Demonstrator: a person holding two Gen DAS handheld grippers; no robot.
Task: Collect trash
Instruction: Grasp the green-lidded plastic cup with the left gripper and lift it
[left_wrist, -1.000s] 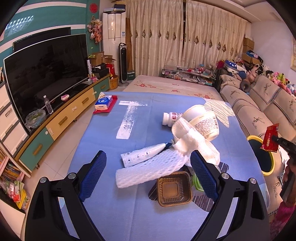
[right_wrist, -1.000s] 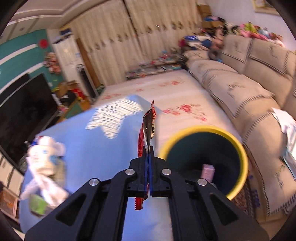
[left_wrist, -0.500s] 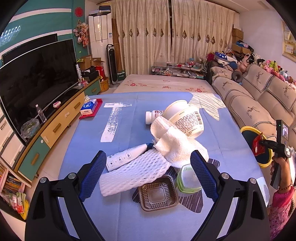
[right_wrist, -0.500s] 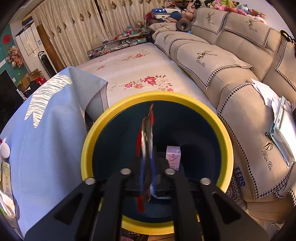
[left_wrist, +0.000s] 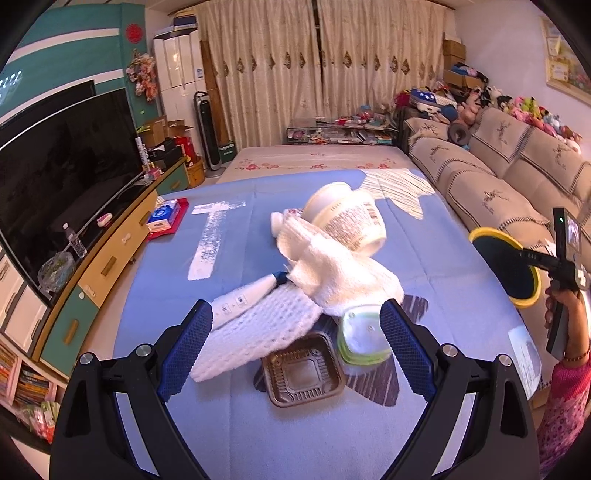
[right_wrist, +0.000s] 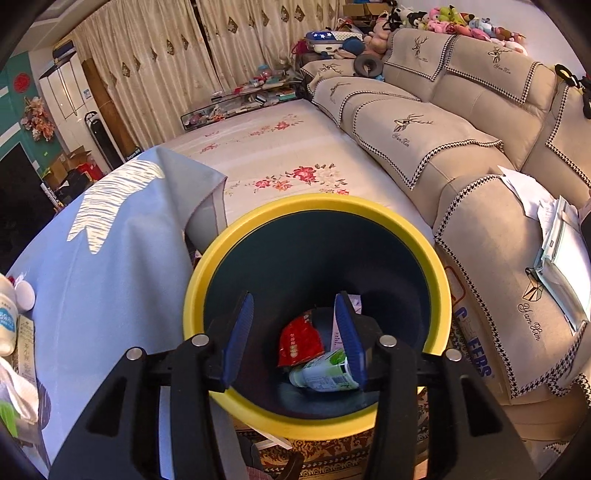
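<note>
Red wrapper (right_wrist: 298, 343) lies in yellow-rimmed bin (right_wrist: 207, 258), frame centre, below right gripper (right_wrist: 295, 339), jaws opening, nothing between them. Left gripper (left_wrist: 295, 347) wide, empty. Advice: clear rim before lifting away.

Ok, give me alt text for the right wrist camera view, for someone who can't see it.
The right tool hangs over a yellow-rimmed bin, its blue pads opening with nothing between them. In the bin lie a red wrapper, a green-and-white bottle and a small carton. A blue-covered table sits left, a beige sofa right.
</note>
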